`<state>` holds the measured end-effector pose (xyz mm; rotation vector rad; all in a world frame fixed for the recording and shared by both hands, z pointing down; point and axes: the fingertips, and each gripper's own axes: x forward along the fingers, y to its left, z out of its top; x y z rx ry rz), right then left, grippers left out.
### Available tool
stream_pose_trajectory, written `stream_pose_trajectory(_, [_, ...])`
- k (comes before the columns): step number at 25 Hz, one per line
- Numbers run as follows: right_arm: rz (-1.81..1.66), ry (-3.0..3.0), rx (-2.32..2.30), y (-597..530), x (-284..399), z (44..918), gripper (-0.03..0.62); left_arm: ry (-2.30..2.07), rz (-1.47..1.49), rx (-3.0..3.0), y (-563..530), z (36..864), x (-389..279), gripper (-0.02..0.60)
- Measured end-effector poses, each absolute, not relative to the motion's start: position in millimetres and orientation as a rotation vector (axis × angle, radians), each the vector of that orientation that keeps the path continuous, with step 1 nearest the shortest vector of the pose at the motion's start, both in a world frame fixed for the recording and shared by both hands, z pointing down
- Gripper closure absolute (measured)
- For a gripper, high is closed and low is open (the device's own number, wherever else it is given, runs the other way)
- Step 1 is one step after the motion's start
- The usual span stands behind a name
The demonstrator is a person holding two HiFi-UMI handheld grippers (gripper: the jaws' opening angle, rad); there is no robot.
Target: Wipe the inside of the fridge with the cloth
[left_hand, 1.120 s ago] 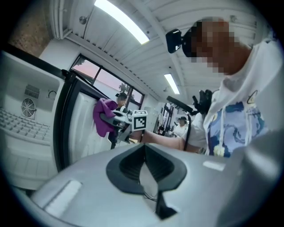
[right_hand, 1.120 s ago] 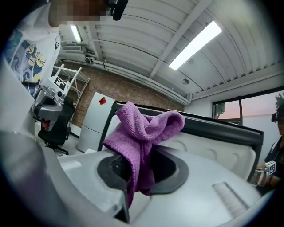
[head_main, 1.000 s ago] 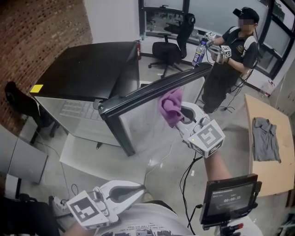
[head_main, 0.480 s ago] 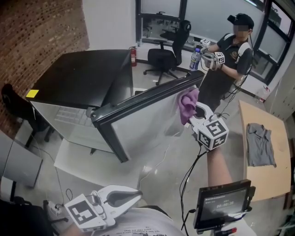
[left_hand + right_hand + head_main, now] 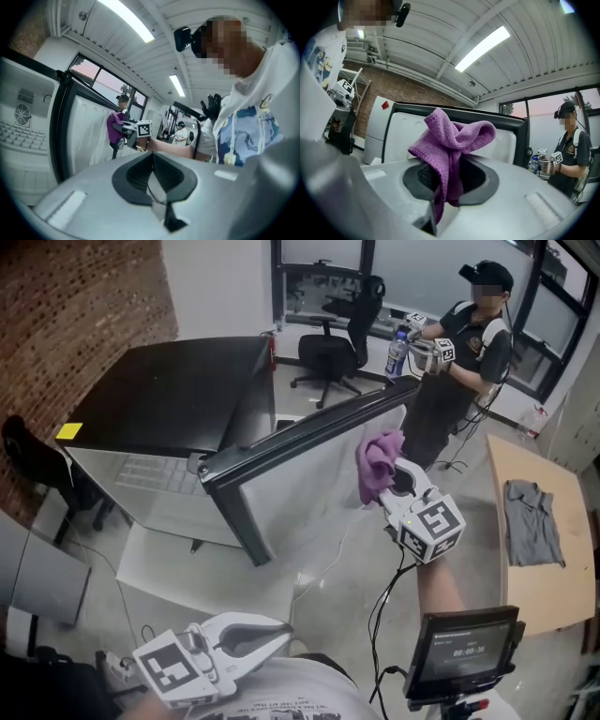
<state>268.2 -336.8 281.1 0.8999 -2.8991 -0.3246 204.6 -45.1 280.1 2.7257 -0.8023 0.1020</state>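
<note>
The fridge (image 5: 169,390) has a black top, and its door (image 5: 309,432) stands open with the white inner liner facing me. My right gripper (image 5: 390,476) is shut on a purple cloth (image 5: 375,461), held close to the door's inner face near its far end. In the right gripper view the cloth (image 5: 452,136) bunches up out of the shut jaws (image 5: 449,164), with the door liner (image 5: 405,136) behind it. My left gripper (image 5: 284,634) hangs low by my body, shut and holding nothing (image 5: 152,157). From there the cloth (image 5: 114,129) shows beside the door.
Another person (image 5: 469,343) stands at the back right with grippers and a bottle. An office chair (image 5: 333,343) is behind the fridge. A wooden table (image 5: 553,596) at the right carries a grey garment (image 5: 532,521). A screen (image 5: 464,652) sits low right, with a cable (image 5: 375,606) on the floor.
My right gripper has carried the purple cloth rightward along the door's inner face toward its far end, then a little lower. The left gripper has stayed put.
</note>
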Motion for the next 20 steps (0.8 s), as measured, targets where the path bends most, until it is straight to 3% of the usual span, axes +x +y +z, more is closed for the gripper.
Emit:
stream_pose_trajectory(11, [-0.438,-3.002,0.455,-215.8,159.6,297.1,0.516,-0.756,0.129,2.729,-34.6,278.7,199.9,0.575])
stream_pose_trajectory(20, [-0.388,-3.020,0.309,-208.2,134.5,313.6,0.516,-0.816,0.142,2.704,-34.6,276.6,200.1,0.575])
